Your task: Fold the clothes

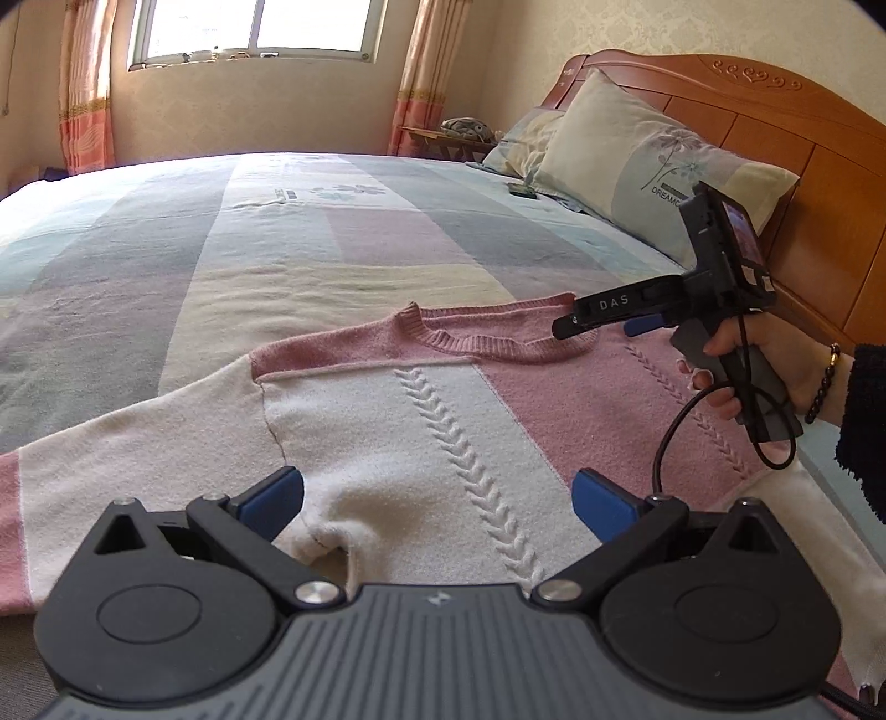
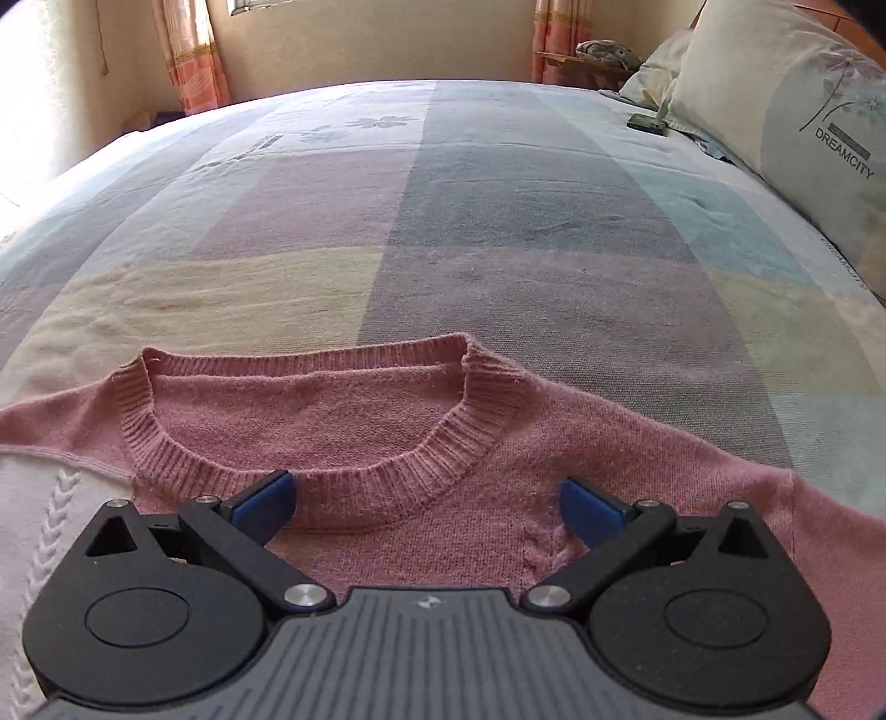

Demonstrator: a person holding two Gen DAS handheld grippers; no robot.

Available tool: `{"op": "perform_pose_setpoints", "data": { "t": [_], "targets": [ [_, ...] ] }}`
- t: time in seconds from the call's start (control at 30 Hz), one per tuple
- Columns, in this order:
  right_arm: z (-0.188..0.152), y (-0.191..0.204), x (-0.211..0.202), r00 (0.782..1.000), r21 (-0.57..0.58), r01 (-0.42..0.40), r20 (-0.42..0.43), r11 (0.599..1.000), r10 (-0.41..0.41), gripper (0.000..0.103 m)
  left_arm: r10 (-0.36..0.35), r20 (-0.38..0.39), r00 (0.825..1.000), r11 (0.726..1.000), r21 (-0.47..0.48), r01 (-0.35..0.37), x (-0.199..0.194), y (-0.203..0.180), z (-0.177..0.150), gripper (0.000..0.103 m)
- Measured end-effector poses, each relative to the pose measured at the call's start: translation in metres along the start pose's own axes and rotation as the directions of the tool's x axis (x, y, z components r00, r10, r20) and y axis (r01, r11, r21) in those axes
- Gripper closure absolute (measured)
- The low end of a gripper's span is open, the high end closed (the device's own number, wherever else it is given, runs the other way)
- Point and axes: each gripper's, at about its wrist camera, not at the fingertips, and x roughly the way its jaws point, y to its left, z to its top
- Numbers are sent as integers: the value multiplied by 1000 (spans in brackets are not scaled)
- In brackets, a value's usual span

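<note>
A pink and white knit sweater (image 1: 421, 421) lies flat on the bed, its ribbed neckline (image 1: 498, 346) toward the far side. My left gripper (image 1: 437, 498) hovers open over the white chest panel, near a small pucker in the knit. A hand holds my right gripper (image 1: 581, 327) side-on above the right end of the collar; in this view its fingers look apart. In the right wrist view the right gripper (image 2: 426, 507) stands open just short of the pink collar (image 2: 310, 471), with nothing between its blue pads (image 2: 263, 507).
The bedspread (image 2: 470, 221) with pastel stripes stretches away beyond the sweater. Pillows (image 1: 648, 166) lean on a wooden headboard (image 1: 803, 144) at right. A small dark object (image 2: 645, 122) lies near the pillows. A window (image 1: 249, 27) and curtains fill the far wall.
</note>
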Motion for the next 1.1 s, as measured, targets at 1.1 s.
{"op": "perform_pose_setpoints", "data": {
  "t": [1.1],
  "targets": [
    [-102,137,-89,962,-215,-222,-208,951,178,0,378,-24,925,924,-56,-379,-1,83,-27,1]
  ]
}}
